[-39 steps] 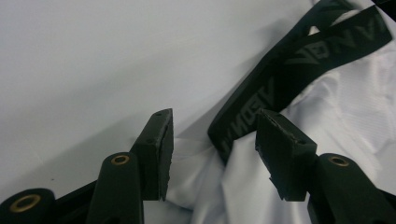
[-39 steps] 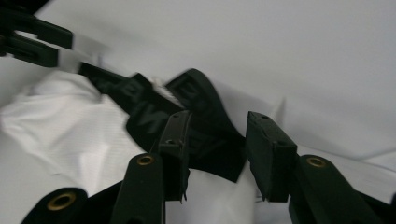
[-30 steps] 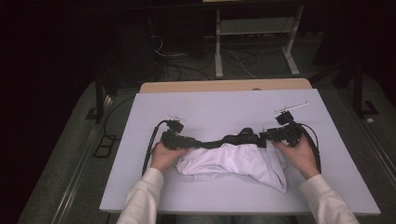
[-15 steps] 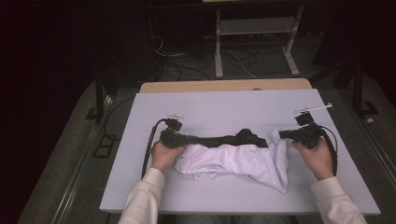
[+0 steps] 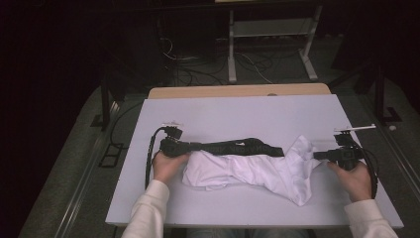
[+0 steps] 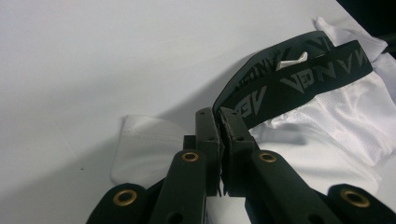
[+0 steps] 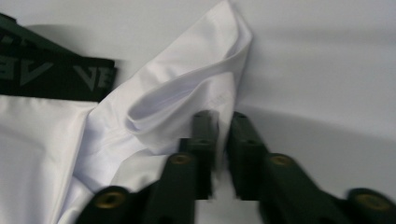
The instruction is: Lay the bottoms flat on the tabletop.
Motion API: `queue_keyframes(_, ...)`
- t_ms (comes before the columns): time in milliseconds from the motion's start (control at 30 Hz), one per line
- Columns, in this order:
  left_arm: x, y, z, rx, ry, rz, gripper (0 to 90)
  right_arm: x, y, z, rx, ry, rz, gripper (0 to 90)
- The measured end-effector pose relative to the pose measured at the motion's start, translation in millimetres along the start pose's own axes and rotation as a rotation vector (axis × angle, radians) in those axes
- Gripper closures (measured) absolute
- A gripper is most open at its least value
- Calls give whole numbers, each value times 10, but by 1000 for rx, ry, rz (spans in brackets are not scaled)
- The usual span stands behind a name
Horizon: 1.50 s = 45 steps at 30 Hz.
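Your left tool (image 6: 219, 122) clamps black waistband (image 5: 233, 147); right tool (image 7: 223, 122) slightly parted, just opening, beside white garment (image 5: 257, 171); tabletop (image 5: 237, 111) bare toward far edge.

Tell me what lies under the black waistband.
White fabric of the same garment shows below the black waistband, and the white table beyond it. The left gripper is clamped on the band's end. Anything beneath the cloth is covered.

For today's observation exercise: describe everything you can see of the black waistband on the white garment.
The black waistband is a flat elastic-looking band with grey woven lettering, joined to the thin white garment. It lies stretched across the white table, doubled over at its left end. There the left gripper pinches it, jaws shut. Its right end disappears under a fold of white fabric.
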<state>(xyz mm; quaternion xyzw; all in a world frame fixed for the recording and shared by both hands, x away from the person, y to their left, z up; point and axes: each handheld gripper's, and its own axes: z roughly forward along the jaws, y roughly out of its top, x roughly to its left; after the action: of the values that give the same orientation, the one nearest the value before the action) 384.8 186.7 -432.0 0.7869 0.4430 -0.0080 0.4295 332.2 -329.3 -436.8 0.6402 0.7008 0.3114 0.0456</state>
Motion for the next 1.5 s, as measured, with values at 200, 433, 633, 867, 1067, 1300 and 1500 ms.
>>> queue_keyframes(200, 13, 3, 15, 1, -5, 3, 863, 177, 132, -180, -139, 0, -66, 597)
queue_keyframes(433, 7, 4, 27, 6, -6, 12, 863, 434, 285, 19, -113, 110, -147, 556)
queue_keyframes(633, 16, 1, 42, 9, -6, 12, 862, 605, 343, 293, -35, 149, -190, 511)
queue_keyframes(867, 18, 0, 53, 15, -6, 13, 862, 674, 338, 500, 30, 167, -195, 481)
queue_keyframes(1067, 20, -2, 61, 19, -2, 15, 862, 684, 329, 576, 57, 173, -187, 464)
queue_keyframes(1300, 23, -5, 65, 24, 1, 16, 862, 676, 302, 639, 78, 180, -173, 448)
queue_keyframes(1500, 18, -5, 66, 27, 4, 20, 862, 713, 272, 637, 87, 184, -165, 542)
